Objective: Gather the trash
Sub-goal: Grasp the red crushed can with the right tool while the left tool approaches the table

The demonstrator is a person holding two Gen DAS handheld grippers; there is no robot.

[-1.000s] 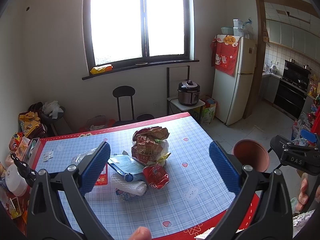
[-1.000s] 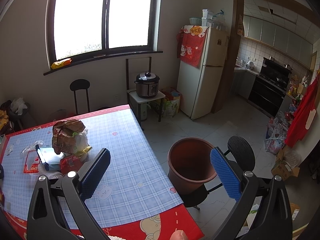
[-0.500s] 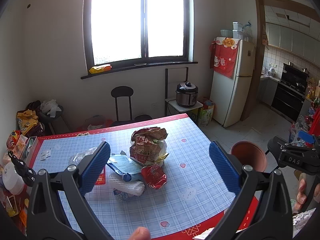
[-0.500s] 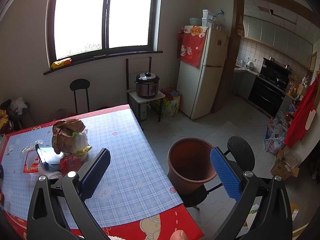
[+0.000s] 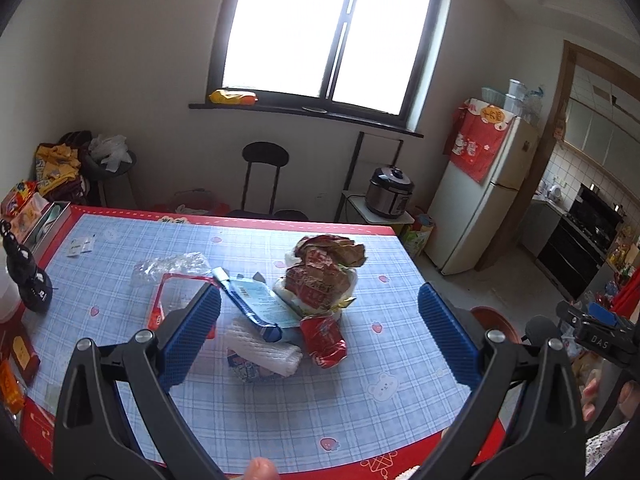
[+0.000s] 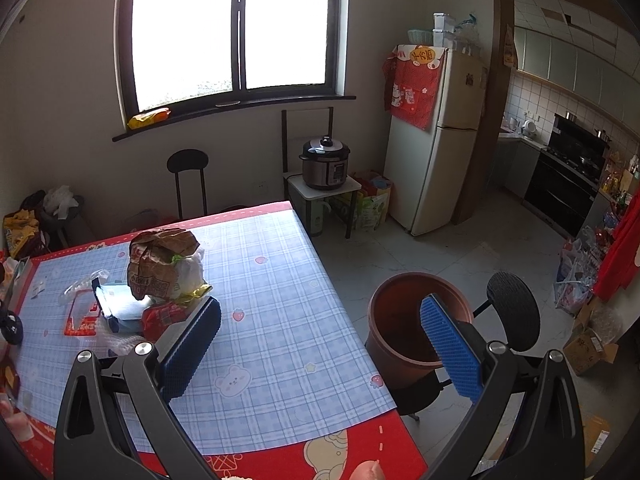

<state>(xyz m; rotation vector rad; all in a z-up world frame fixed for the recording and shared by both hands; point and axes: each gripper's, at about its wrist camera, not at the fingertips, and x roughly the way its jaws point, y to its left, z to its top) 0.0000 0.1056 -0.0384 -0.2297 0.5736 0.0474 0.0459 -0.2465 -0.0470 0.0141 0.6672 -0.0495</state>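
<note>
A heap of trash lies mid-table: a crumpled brown and red bag (image 5: 326, 270) (image 6: 160, 264), a red wrapper (image 5: 323, 340), a white foam net (image 5: 262, 350), a blue and white pouch (image 5: 256, 304) and clear plastic (image 5: 172, 266). My left gripper (image 5: 318, 338) is open and empty, above the table's near side with the heap between its fingers in view. My right gripper (image 6: 320, 342) is open and empty over the table's right edge. A brown bin (image 6: 412, 316) (image 5: 496, 322) stands on the floor right of the table.
The table (image 6: 280, 280) has a blue checked cloth with red border. A black bottle (image 5: 28, 276) and packets stand at its left edge. A black stool (image 6: 512, 312) is beside the bin. A chair (image 5: 262, 176), rice cooker (image 6: 326, 164) and fridge (image 6: 436, 136) stand behind.
The left gripper has swung left and tilted down toward the heap, which now sits lower and nearer in its view. The right gripper has barely moved.
</note>
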